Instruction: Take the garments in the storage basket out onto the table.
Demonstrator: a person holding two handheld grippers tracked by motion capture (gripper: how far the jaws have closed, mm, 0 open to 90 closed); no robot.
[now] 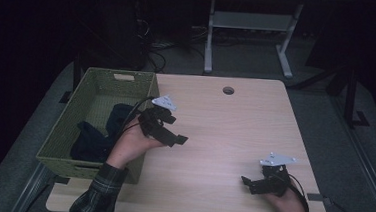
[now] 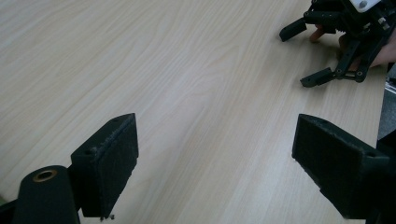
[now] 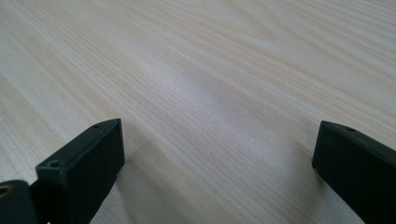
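My left gripper [image 1: 178,130] hovers over the light wooden table [image 1: 224,128], just right of a green woven basket [image 1: 94,87]. Its jaws stand wide open with nothing between them, as the left gripper view [image 2: 215,130] shows. A dark cloth [image 1: 101,132] lies in the basket. My right gripper [image 1: 248,184] sits low near the table's front right, jaws pointing left. It is open and empty, with bare wood between the jaws in the right gripper view [image 3: 219,135]. The left gripper view also shows the right gripper [image 2: 303,56] farther off, open.
A round cable hole [image 1: 228,90] sits near the table's far edge. Behind the table stands a white desk frame [image 1: 210,37] on a dark floor with cables. A plaid sleeve [image 1: 95,195] comes in at the bottom left beside the basket.
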